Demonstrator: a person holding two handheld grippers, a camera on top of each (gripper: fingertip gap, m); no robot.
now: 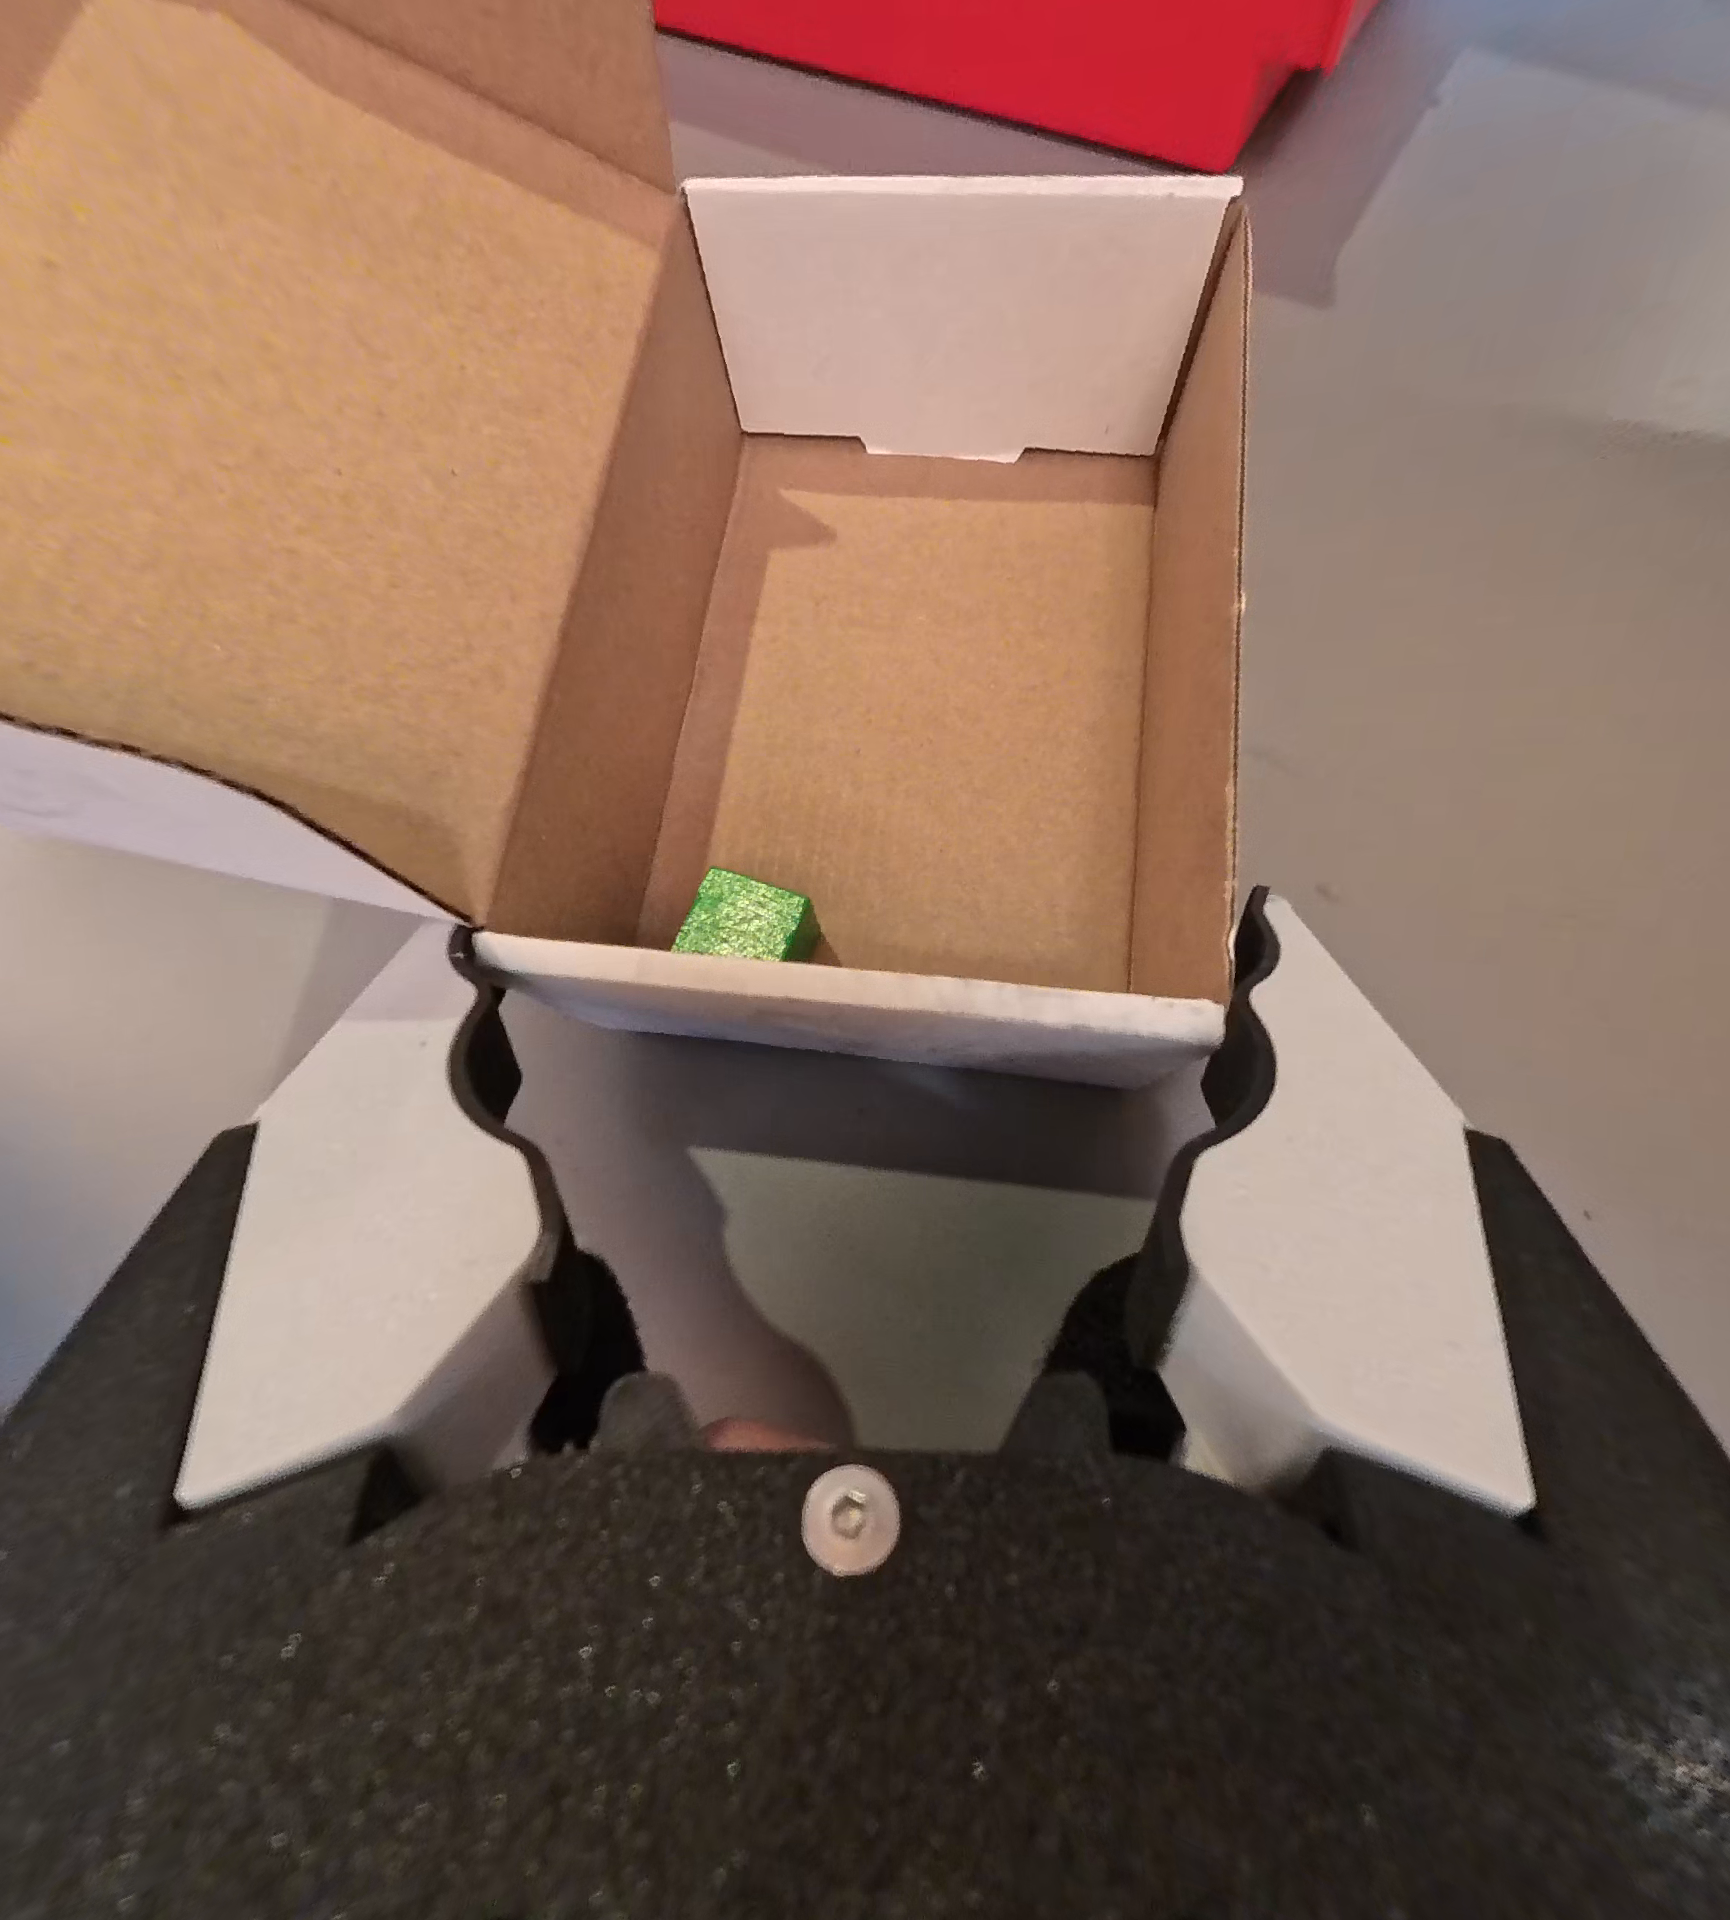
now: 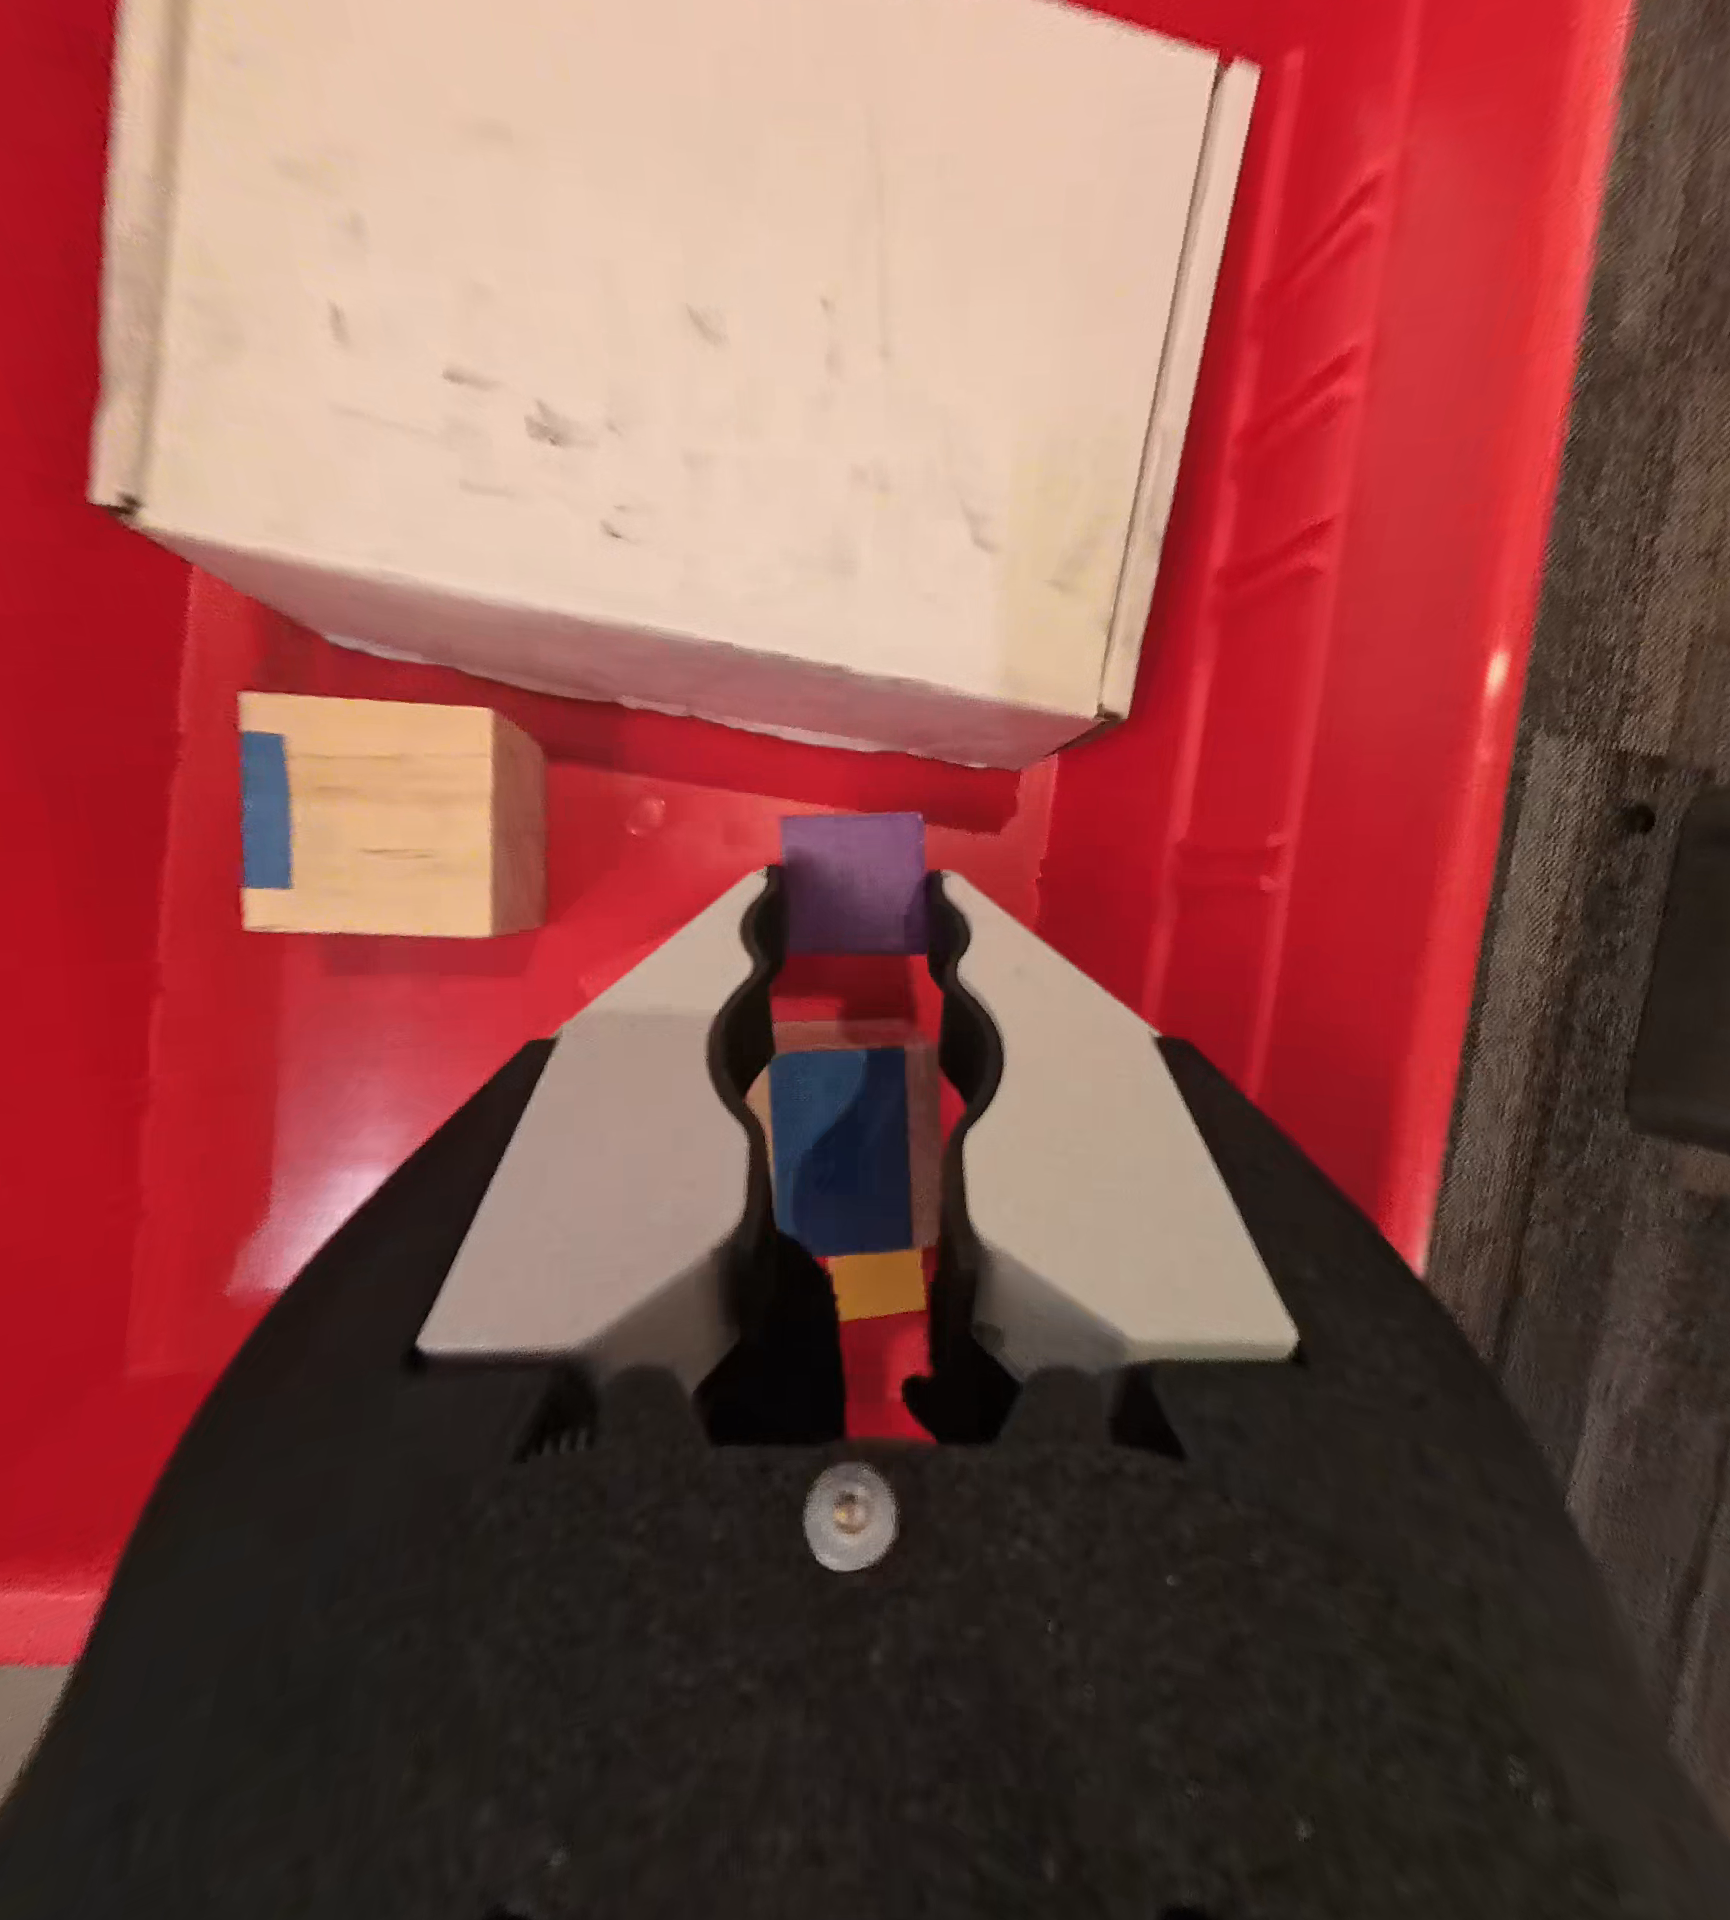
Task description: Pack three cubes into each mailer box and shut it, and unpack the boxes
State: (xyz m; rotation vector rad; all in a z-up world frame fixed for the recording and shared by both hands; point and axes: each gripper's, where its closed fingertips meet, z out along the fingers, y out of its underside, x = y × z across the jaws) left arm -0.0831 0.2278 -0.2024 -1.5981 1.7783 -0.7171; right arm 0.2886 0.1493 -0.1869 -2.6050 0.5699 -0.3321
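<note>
While right gripper (image 2: 853,883) clamps purple cube (image 2: 850,883) at fingertips above red bin (image 2: 40,935): lift straight, clear closed white box (image 2: 632,364) ahead. Left gripper (image 1: 856,966) spread wide, empty, tips at open mailer box (image 1: 840,1013) near rim; green cube (image 1: 747,925) just beyond.

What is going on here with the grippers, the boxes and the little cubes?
A person is working two hand-held grippers. The left gripper is open, its fingers spread at the near corners of an open mailer box that holds just one green cube. The right gripper is over a red bin, closed on a purple cube. A shut white mailer box, a larger wooden block and two more blocks sit in that bin.
</note>
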